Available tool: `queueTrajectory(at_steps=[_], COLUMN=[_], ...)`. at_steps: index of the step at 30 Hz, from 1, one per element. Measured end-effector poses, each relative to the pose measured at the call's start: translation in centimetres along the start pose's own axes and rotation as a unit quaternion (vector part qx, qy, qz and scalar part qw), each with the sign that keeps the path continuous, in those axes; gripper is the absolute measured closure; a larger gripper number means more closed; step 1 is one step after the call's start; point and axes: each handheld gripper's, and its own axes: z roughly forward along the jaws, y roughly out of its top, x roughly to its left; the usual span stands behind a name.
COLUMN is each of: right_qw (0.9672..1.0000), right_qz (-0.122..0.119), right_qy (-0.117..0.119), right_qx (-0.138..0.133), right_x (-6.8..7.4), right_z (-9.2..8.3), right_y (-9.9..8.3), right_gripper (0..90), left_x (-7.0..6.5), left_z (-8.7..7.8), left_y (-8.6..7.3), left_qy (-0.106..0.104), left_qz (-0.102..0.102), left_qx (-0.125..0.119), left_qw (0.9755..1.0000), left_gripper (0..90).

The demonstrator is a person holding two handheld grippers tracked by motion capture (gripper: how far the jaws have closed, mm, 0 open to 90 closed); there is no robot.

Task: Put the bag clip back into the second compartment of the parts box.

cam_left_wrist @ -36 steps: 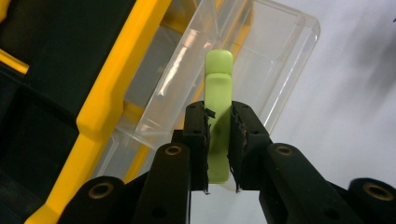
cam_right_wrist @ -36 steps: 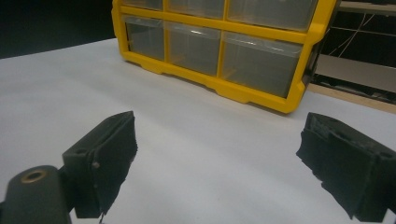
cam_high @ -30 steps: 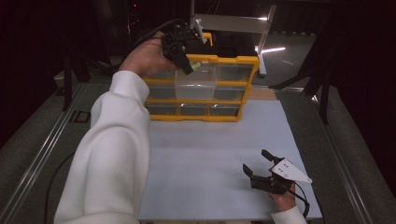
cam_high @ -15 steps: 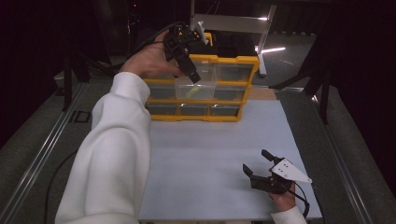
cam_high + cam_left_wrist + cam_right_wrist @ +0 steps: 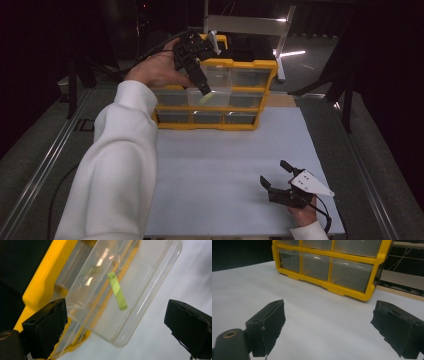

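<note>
A yellow drawer cabinet [image 5: 265,67] stands at the back of the white mat. Its clear middle drawer [image 5: 210,97] is pulled out, and a pale green strip [image 5: 205,99] lies inside it. My left gripper [image 5: 204,91] points down over this drawer. Its jaws have just been opening and stand wide, with nothing between them. In the left gripper view the green strip [image 5: 117,291] lies loose on the floor of the drawer [image 5: 145,297], beyond the left gripper [image 5: 116,312]. My right gripper [image 5: 274,173] rests open and empty low on the mat at the front right.
The white mat [image 5: 225,165] spreads between the cabinet and the front edge. Dark metal rails [image 5: 45,160] run along both sides of the table. In the right gripper view the right gripper [image 5: 328,312] faces the cabinet's bottom row of shut drawers [image 5: 350,273].
The left gripper's jaws have gone from shut to wide apart, and the green strip now lies in the pulled-out drawer. The right gripper has stayed still.
</note>
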Motion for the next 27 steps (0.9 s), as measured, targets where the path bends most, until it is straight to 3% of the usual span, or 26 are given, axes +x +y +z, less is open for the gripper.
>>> queueTrajectory(at_steps=[4,13,27], right_qw=[1.0,1.0,1.0], right_qz=[-0.003,-0.003,-0.003], right_qy=[0.0,-0.001,-0.001], right_qx=[0.001,0.003,0.003], right_x=[0.0,0.1,0.1], right_z=[0.0,0.0,0.1], right_y=[0.0,0.0,0.0], right_gripper=[10.5,10.5,10.5], left_x=[0.1,-0.3,-1.4], left_z=[-0.1,-0.3,0.1], left_y=[-0.8,-2.2,-3.9], left_qy=[-0.005,-0.02,-0.014], left_qz=[-0.007,0.0,0.017], left_qx=[0.001,0.0,0.012], left_qw=[1.0,0.9998,0.9997], left_gripper=[5.9,6.6,7.8])
